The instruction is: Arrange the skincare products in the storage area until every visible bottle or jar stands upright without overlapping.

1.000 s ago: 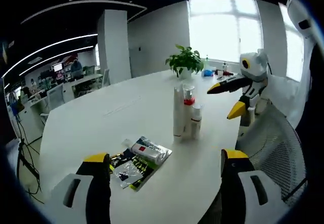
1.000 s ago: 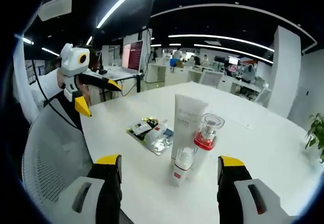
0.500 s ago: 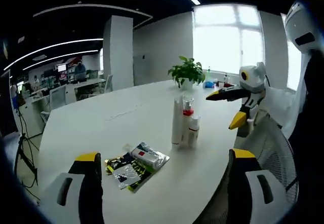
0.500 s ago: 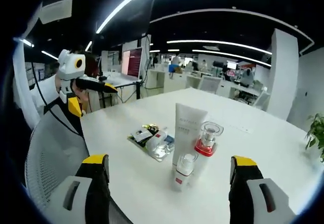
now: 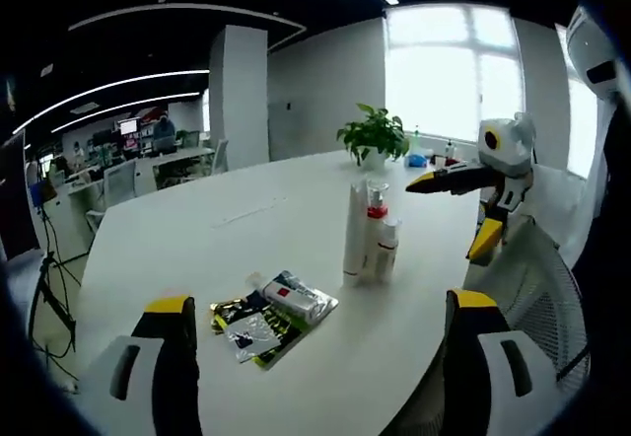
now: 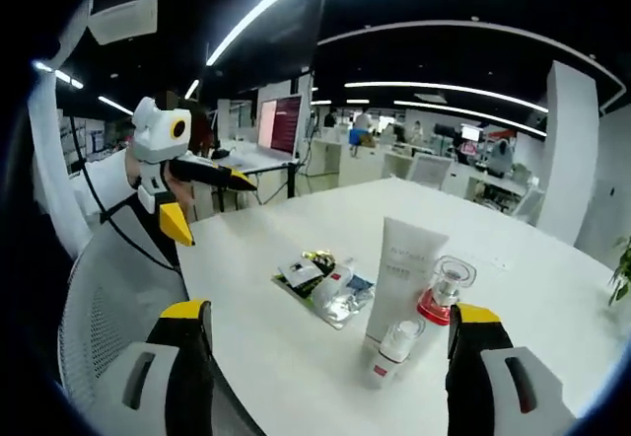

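Note:
Three products stand upright in a tight cluster on the white table (image 5: pixel 227 229): a tall white tube (image 5: pixel 355 234), a bottle with a red collar and clear cap (image 5: pixel 376 211), and a small white bottle (image 5: pixel 386 249). To their left a small tube with a red label (image 5: pixel 293 296) lies flat on a pile of sachets (image 5: pixel 258 326). My left gripper (image 5: pixel 320 303) is open and holds nothing, short of the table's edge. In the right gripper view my right gripper (image 6: pixel 330 312) is open too, facing the white tube (image 6: pixel 402 278), the red-collared bottle (image 6: pixel 442 293), the small bottle (image 6: pixel 392 350) and the sachets (image 6: pixel 325 283).
A potted plant (image 5: pixel 373 135) stands at the table's far end. A mesh chair (image 5: pixel 537 278) sits by the near edge. The right gripper (image 5: pixel 455 209) hangs open beside the cluster, and the left gripper (image 6: pixel 209 204) hangs open over the chair (image 6: pixel 108 298). Office desks fill the background.
Both grippers' jaws have spread a little wider. The right gripper view has swung left, so the products sit further right in it. The products themselves have not moved.

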A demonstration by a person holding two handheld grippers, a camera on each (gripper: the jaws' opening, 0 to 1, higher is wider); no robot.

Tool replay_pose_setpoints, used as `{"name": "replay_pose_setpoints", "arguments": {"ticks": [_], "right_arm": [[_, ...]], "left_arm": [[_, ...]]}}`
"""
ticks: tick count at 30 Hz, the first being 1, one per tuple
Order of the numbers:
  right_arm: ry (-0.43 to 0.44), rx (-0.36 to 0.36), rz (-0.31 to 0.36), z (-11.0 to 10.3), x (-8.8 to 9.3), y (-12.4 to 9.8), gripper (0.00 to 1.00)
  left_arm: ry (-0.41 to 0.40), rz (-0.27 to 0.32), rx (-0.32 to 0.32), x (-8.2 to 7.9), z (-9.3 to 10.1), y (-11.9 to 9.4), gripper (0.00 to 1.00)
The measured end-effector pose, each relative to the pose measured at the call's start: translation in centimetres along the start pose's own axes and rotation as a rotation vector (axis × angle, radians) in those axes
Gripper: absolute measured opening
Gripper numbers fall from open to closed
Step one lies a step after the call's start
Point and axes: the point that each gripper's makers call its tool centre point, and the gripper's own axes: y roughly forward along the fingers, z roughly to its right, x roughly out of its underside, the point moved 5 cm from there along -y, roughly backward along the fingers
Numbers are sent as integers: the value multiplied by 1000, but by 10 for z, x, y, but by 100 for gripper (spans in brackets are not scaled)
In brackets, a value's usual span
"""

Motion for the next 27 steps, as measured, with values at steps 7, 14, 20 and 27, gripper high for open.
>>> {"name": "replay_pose_setpoints", "arguments": {"ticks": [7, 14, 20, 27], "right_arm": [[-9, -56, -23, -12, 1, 15, 100], [-58, -115, -53, -28, 0, 33, 99], [-22, -182, -61, -45, -2, 55, 97], [-49, -190, -115, -51, 7, 83, 86]], "left_arm": [[-35, 3, 3, 11, -3, 5, 99], [-112, 34, -25, 20, -11, 5, 99], [-150, 105, -91, 17, -22, 7, 99], [-163, 71, -73, 25, -19, 10, 99]]}}
